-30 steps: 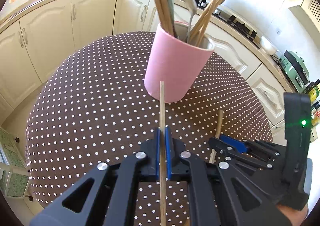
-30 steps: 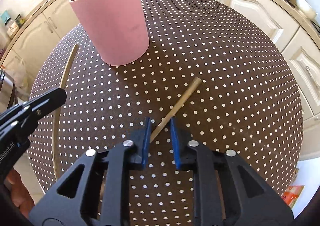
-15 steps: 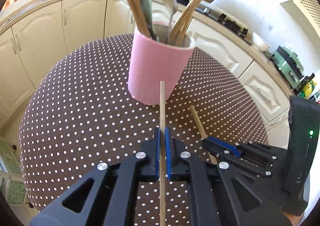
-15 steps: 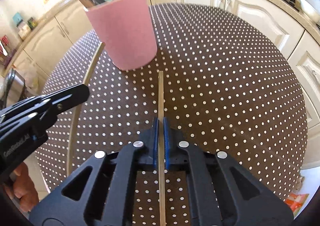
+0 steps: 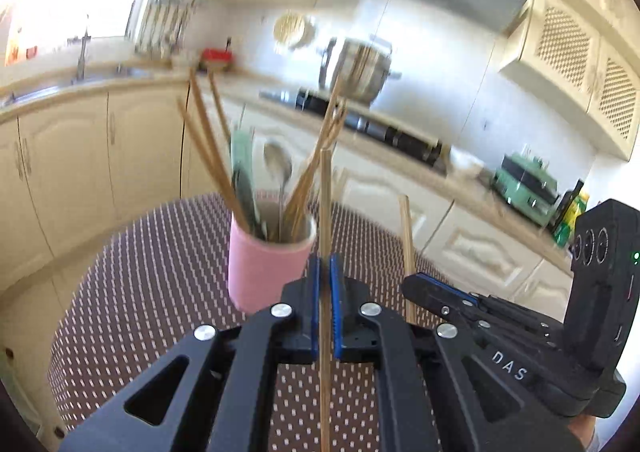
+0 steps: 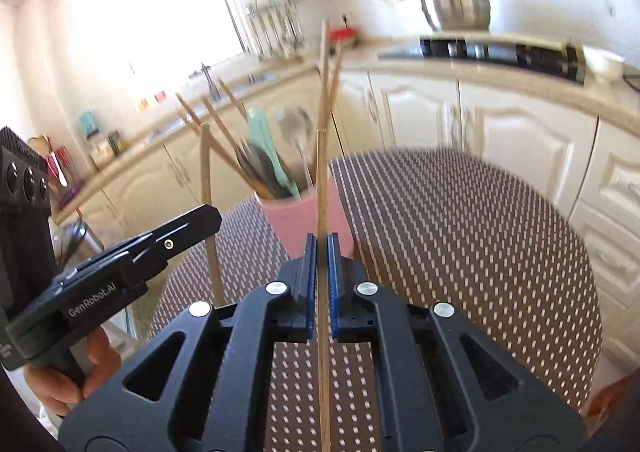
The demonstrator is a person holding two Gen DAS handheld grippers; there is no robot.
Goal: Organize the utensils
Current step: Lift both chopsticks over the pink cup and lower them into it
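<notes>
Chopsticks, a pale green utensil and a metal spoon stand bunched in the pink cup (image 5: 266, 268), which sits upright on the round polka-dot table (image 5: 152, 276) in a cream-cabinet kitchen; motion blur softens what is in the cup in both views.

To the left of the cup, bare dotted cloth runs out to the table's curved edge, with cabinet doors beyond it. Nearer than the cup, cloth shows beneath and between the gripper frames. To the right of the cup, in the right wrist view, a wide stretch of cloth (image 6: 460, 236) reaches the far rim, well apart from the counter (image 6: 500, 72) carrying the hob and a steel pot (image 6: 456, 0).

Just right of the cup and nearer the camera, the left gripper (image 5: 325, 292) has its blue pads pressed together on a single wooden chopstick (image 5: 325, 204), held upright with its tip level with the utensils in the cup. Further right, the right gripper (image 5: 416, 284) reaches in from the side, clamped on a second chopstick (image 5: 407, 228), also upright. In the right wrist view that second chopstick (image 6: 321, 180) stands in front of the cup (image 6: 296, 220), and the person's left hand (image 6: 76, 376) wraps the left gripper's handle.
</notes>
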